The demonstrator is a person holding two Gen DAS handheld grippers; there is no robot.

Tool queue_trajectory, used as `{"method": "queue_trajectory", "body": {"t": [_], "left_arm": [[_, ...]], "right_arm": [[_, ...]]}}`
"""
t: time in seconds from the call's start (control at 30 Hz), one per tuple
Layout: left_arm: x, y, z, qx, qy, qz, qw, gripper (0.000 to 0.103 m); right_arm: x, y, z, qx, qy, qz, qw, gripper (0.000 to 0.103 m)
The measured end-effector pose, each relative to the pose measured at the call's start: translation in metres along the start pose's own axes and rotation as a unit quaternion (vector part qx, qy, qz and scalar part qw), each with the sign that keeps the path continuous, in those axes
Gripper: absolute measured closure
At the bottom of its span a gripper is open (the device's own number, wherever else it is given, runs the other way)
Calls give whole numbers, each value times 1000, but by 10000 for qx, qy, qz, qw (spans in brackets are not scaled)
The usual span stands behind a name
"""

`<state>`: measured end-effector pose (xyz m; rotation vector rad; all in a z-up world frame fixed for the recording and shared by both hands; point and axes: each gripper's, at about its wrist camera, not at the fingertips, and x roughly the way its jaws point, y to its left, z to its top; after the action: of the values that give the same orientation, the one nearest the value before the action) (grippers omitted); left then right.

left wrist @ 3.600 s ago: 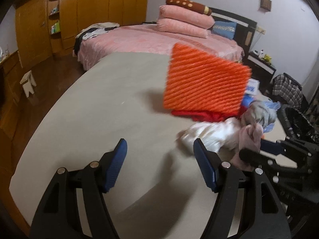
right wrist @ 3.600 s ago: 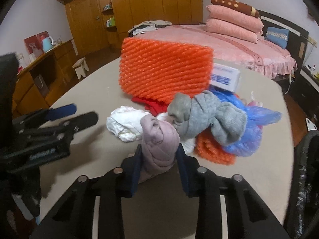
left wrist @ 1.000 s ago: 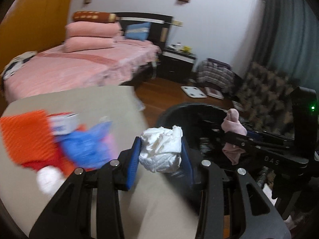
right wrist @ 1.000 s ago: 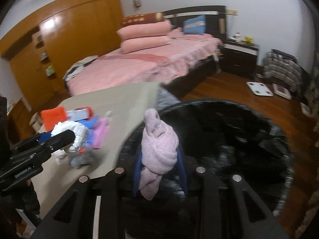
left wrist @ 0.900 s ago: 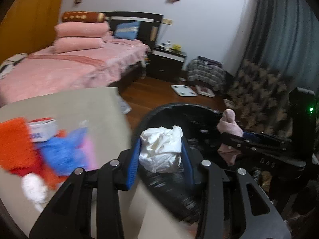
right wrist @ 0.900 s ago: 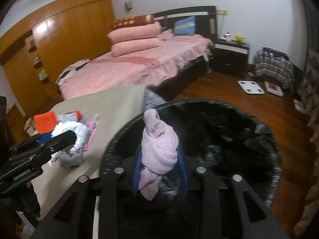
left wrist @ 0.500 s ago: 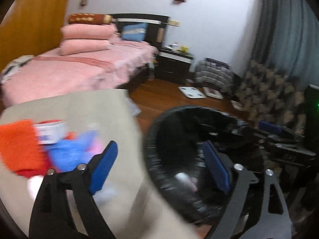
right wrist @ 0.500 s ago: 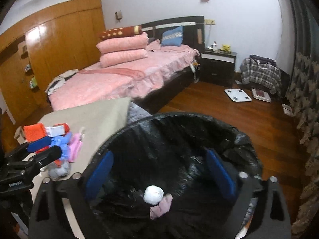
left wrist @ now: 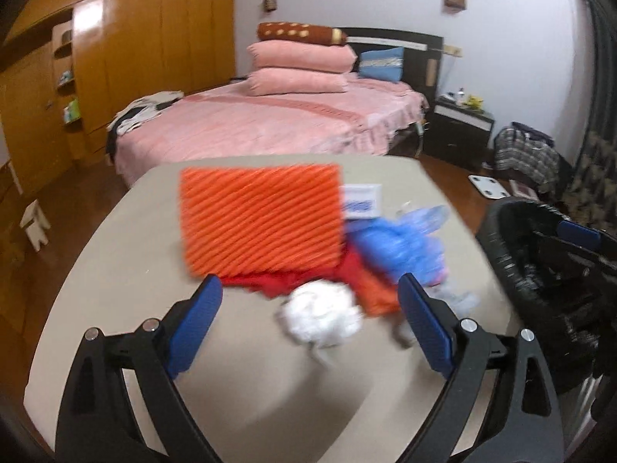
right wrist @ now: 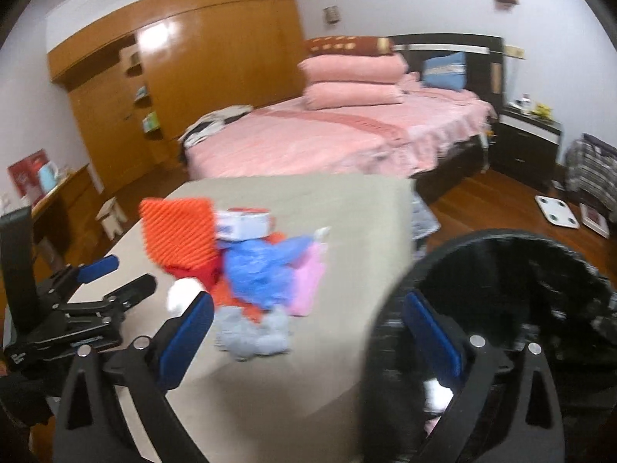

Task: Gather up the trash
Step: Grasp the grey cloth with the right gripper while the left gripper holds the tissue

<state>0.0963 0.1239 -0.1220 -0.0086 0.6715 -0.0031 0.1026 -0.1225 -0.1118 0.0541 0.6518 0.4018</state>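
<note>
Both tools are spread wide and empty: the left tool faces the pile on the surface, while the right tool hangs at the surface's edge, half over the black-lined trash bin. The step in hand looks like reaching for more trash. A white crumpled wad lies nearest, right between the left tool's blue pads, so the next move probably calls for lowering onto it and pinching it, then carrying it to the bin at the right. Behind the wad sit a red cloth, an orange ribbed mat, a small white box and a crumpled blue plastic bag; a grey fabric bundle and a pink item lie closer to the right tool. The pieces touch and overlap, so a careless closure could drag the red cloth along. Motion blur hides finer detail. A pink bed stands beyond, clear of the work.
</note>
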Motion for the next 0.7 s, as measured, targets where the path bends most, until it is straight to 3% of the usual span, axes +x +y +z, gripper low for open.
{"method": "queue_trajectory", "body": {"t": [0.23,0.47,0.57,0.67,0.7], "left_arm": [[11,34,-18,-222,219,159,9994,14],[19,47,-27,-420,353,135,9984,14],[23,48,-26,-452,376,104,9982,14],[27,47,-26,-443,425,50,9981,16],[28,47,-26,-443,443,35,9980,17]], "right_arm": [[45,32,-23,-239,395,-98,9989,7],[74,34,-34,-329,857,-239,9955,11],[82,32,-35,-287,1048,-188,9939,17],[80,37,-38,-404,1074,-70,9934,30],[80,40,-38,-455,1081,0,9931,41]]}}
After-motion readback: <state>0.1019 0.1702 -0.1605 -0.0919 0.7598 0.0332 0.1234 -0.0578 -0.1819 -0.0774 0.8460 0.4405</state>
